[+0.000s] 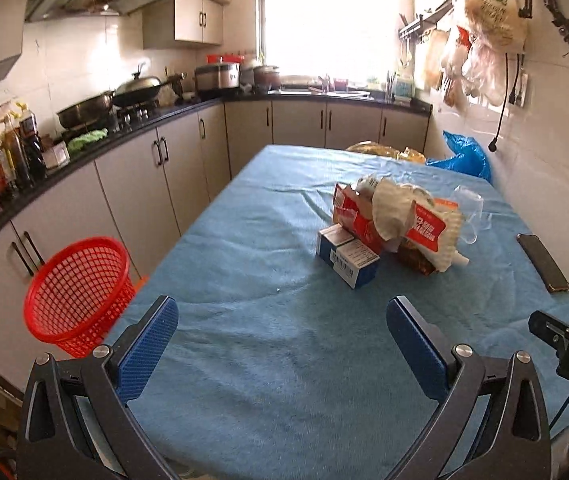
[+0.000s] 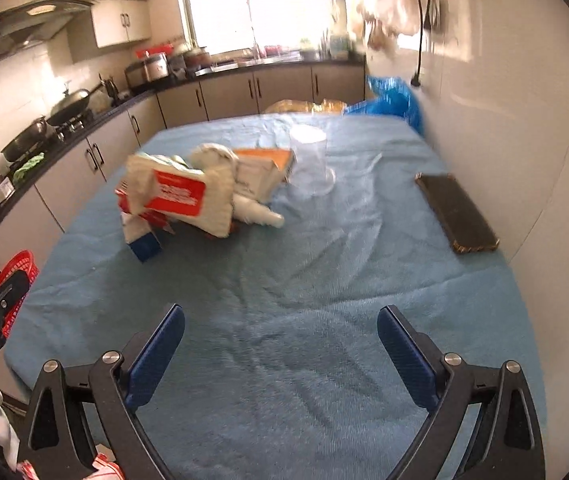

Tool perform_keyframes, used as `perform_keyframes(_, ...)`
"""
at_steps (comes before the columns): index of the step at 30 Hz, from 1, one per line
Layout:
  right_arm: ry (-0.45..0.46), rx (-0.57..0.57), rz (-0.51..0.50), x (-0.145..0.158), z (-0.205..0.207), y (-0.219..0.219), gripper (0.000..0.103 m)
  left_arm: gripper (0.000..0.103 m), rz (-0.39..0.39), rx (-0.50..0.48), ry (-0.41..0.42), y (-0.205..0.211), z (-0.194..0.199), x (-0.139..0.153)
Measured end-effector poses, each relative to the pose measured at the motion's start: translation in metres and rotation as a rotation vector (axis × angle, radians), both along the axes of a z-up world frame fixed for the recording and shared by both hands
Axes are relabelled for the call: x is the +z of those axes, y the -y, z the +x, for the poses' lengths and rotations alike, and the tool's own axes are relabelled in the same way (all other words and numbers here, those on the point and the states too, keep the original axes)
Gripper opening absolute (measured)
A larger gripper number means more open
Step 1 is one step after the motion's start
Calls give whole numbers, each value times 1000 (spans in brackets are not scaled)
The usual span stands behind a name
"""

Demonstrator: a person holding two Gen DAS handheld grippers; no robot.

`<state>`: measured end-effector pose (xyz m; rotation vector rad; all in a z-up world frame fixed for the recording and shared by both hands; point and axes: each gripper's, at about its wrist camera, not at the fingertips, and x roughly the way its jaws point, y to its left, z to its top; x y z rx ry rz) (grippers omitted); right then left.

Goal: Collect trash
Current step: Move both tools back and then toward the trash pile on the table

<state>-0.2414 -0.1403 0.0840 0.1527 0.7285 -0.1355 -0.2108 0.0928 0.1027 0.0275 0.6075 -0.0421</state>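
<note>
Ahead, I see the trash pile (image 1: 396, 224) sitting a little past the middle of the table, toward the wall side, on the blue cloth (image 1: 268, 320). It is a loose heap: a red-and-white wrapper (image 1: 424, 228) draped over crumpled white paper (image 1: 394, 208), with a small blue-and-white box (image 1: 346, 256) lying against its near left edge. In my right wrist view the same heap (image 2: 188, 196) shows an orange-edged box (image 2: 268, 164) at its back, and a clear plastic cup (image 2: 310, 160) stands just beside that, on the window side; this view is somewhat blurred.

Off the table's left edge I see a red mesh basket (image 1: 78, 292), tilted, beside the cabinet doors. A dark phone (image 1: 542, 262) lies flat near the right edge of the cloth, close to the tiled wall. A blue plastic bag (image 1: 466, 156) sits at the far right corner.

My left gripper (image 1: 282, 344) hangs over the near part of the cloth with its jaws spread wide and nothing between them. My right gripper (image 2: 280, 350) is likewise low over the near cloth, jaws wide apart and empty, well short of the pile.
</note>
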Motion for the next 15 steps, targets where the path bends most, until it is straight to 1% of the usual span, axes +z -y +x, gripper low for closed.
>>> perform_keyframes(3,48,22,-25,10,-14,-8,96,103,-2,0,26,-3,-14,7)
perform_keyframes(11,165,36,-85,31,-62,-25,96,103,-3,17,128,-12,-57,27)
perform_keyframes(15,211,39,-105,41,-78,-30,96,103,-15,23,148,-16,-69,32)
